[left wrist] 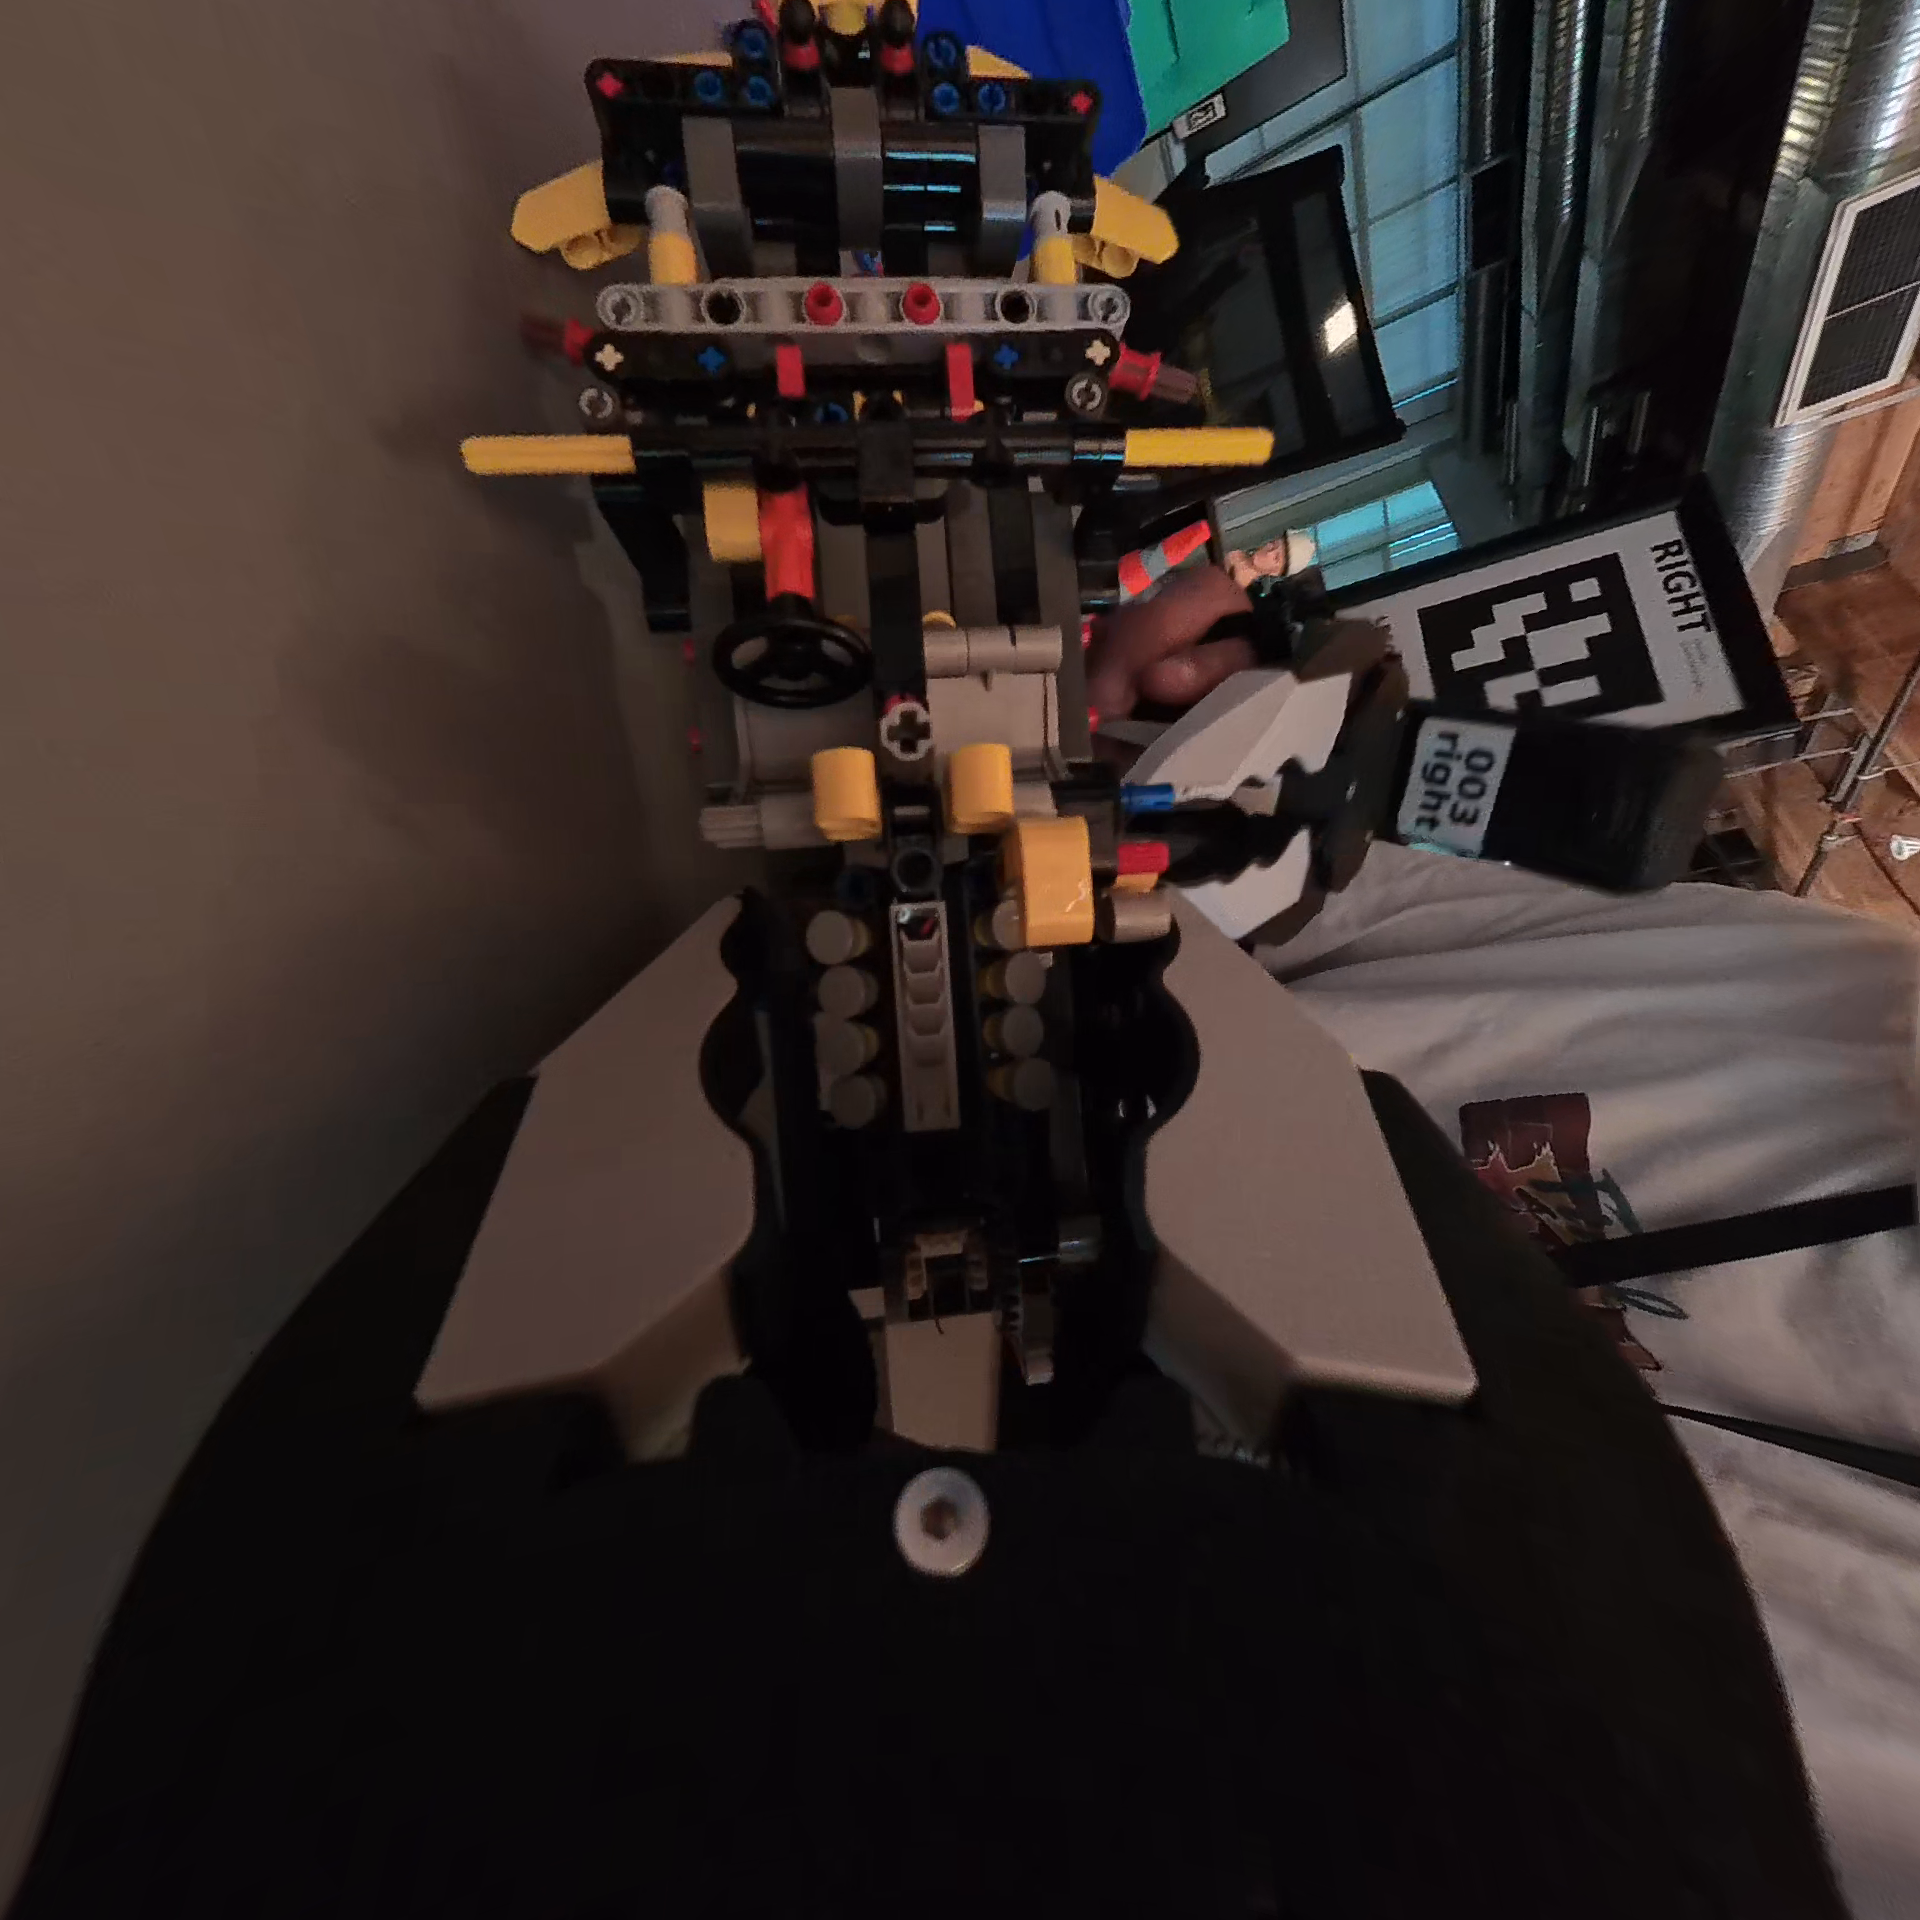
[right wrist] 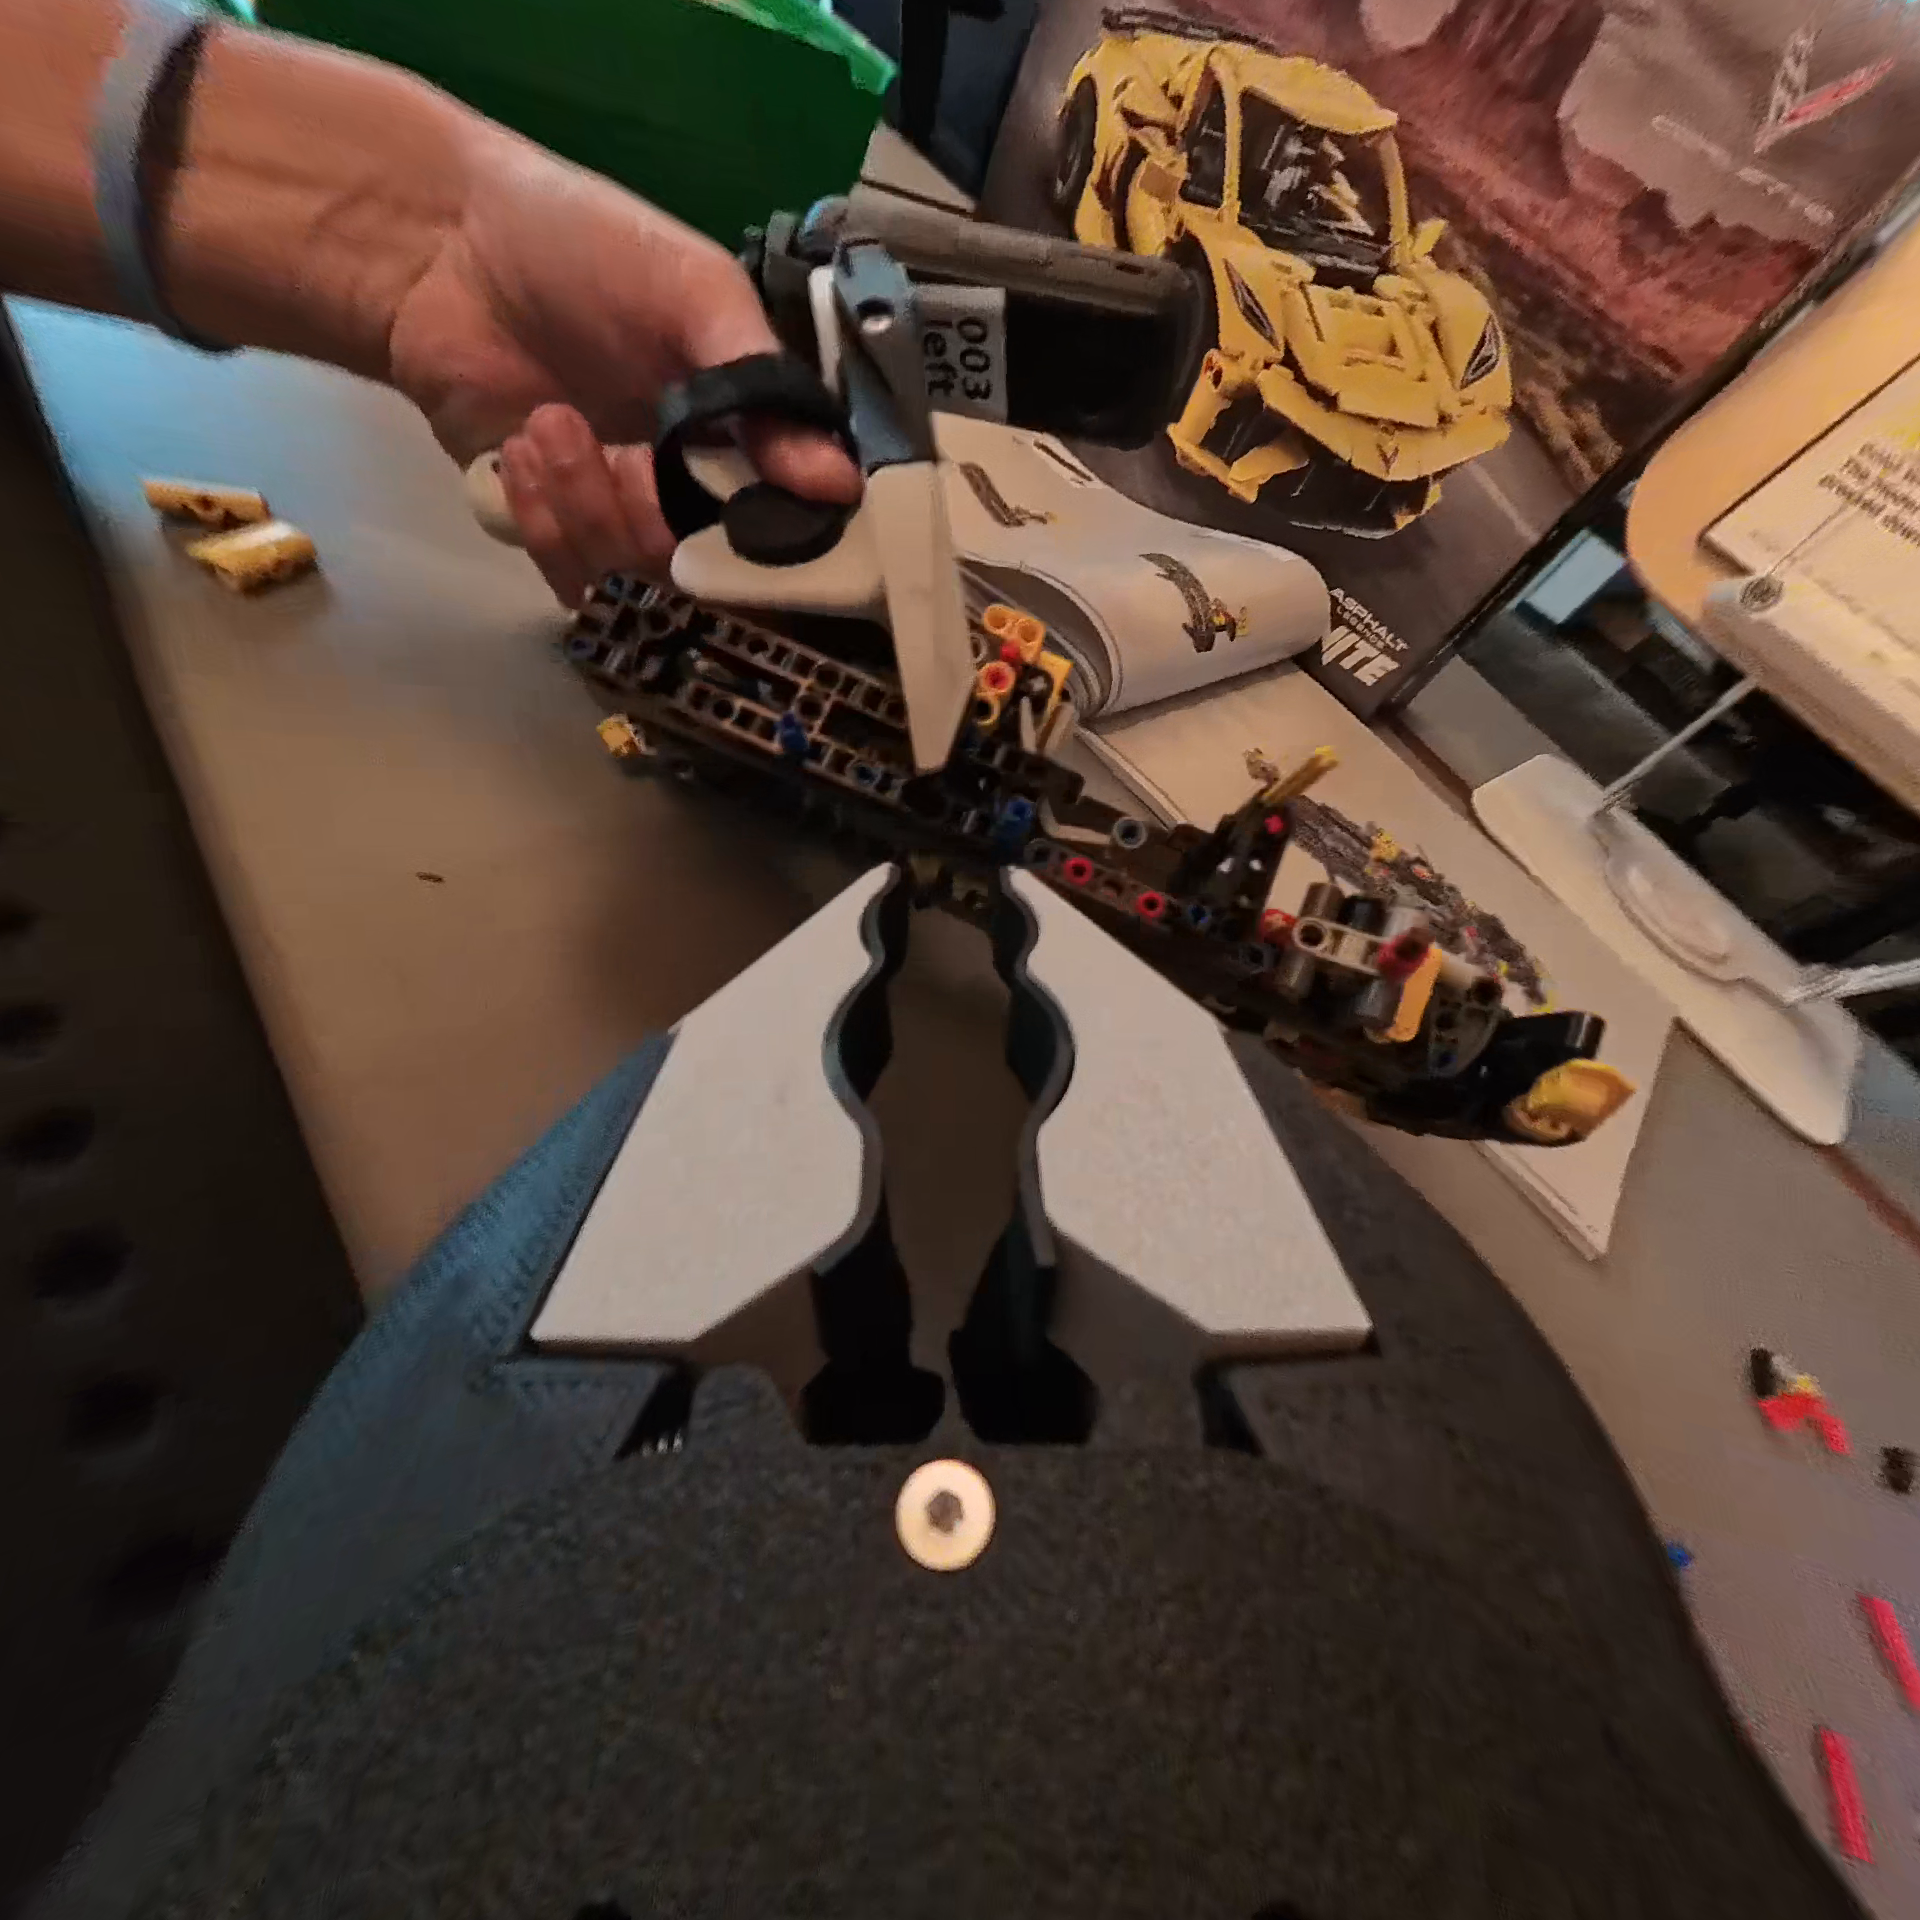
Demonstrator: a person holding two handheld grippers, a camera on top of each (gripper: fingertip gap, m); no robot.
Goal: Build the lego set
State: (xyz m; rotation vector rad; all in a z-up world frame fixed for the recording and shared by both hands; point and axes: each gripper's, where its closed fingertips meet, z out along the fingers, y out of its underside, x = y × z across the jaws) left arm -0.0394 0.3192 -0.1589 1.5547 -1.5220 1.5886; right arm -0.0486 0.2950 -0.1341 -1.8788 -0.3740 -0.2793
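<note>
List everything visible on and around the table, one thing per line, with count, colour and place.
Lego car chassis: one, mostly black with yellow, red and blue pieces, held above the table between both grippers.
Instruction booklet: one, white, open, behind the chassis.
Set box: one, dark with a yellow car picture, standing at the back.
Loose yellow pieces: two, far left of the table.
Loose red pieces: several, near right edge.
Table: one, grey.
Left gripper: one, grey fingers, shut on the chassis rear.
Right gripper: one, grey fingers, pinching the chassis side.
Hand: one, holding the left gripper.
</note>
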